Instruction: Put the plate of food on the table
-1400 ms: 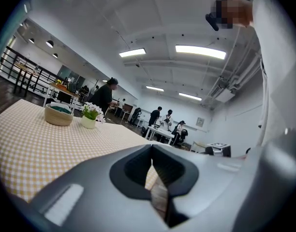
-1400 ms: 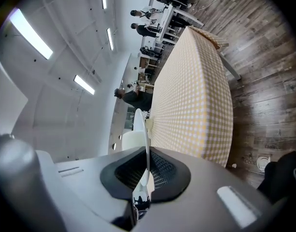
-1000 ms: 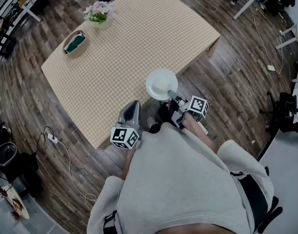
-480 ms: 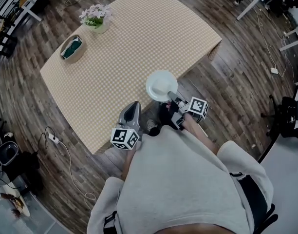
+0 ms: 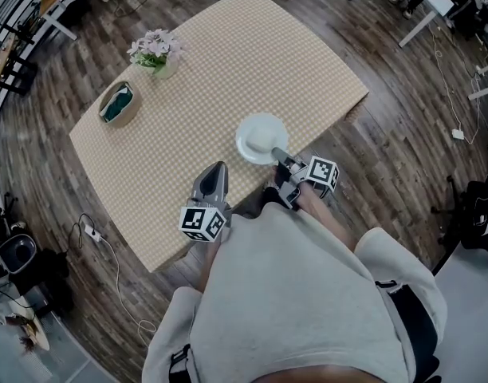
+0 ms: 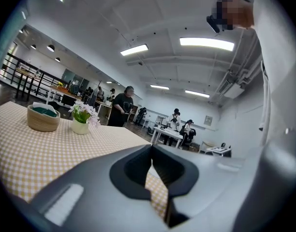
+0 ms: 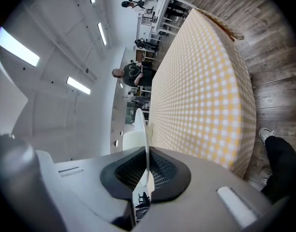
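Note:
A white round plate [image 5: 260, 136] hangs over the near edge of the table [image 5: 196, 94], which has a yellow checked cloth. My right gripper [image 5: 278, 155] is shut on the plate's near rim. In the right gripper view the plate [image 7: 140, 122] stands edge-on between the pads, with the checked table [image 7: 201, 91] beside it. I cannot make out what lies on the plate. My left gripper [image 5: 219, 169] is to the plate's left over the table edge, shut and with nothing in it; its jaws [image 6: 151, 148] meet over the cloth.
A flower vase [image 5: 156, 52] and a round basket [image 5: 118, 103] stand at the table's far left; both show as vase [image 6: 81, 120] and basket [image 6: 43, 118]. A cable and power strip [image 5: 88, 230] lie on the floor to the left. A chair [image 5: 470, 206] is at the right. People stand far behind.
The plate and my right gripper have moved from above the floor by the table's edge to above the cloth. The whole table has come nearer as the person steps up to it.

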The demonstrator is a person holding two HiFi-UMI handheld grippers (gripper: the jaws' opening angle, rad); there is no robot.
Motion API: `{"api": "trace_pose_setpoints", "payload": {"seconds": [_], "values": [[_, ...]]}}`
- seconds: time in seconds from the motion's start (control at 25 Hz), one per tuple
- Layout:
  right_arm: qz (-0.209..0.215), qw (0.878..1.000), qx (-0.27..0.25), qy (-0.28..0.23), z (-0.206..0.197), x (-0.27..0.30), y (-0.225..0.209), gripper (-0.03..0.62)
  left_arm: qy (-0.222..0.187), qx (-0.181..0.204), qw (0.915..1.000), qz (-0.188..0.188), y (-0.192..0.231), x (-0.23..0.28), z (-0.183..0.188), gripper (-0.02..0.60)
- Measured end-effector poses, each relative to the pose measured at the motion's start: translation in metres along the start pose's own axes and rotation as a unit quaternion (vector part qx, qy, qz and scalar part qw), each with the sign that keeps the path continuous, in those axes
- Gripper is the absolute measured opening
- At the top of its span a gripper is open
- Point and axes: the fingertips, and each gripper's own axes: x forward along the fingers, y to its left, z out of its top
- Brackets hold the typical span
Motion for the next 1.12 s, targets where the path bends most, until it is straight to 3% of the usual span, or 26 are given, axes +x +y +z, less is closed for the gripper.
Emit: {"api": "trace_pose_setpoints", "payload": {"seconds": [0.2, 0.36, 1.12], "values": [[0.029, 0.999, -0.015, 0.013, 0.041, 0.022, 0.017, 0.009, -0.009, 0.002, 0.9998, 0.017, 0.0, 0.032, 0.011, 0.008], [0.013, 1.0, -0.011, 0.026, 0.052, 0.03, 0.014, 0.009, -0.003, -0.003, 0.9995, 0.032, 0.003, 0.04, 0.009, 0.008], [-0.054, 0.998, 0.035, 0.026, 0.019, 0.053, -0.035, 0.009, 0.053, -0.052, 0.9968, 0.028, 0.055, 0.035, -0.023, 0.008]]}}
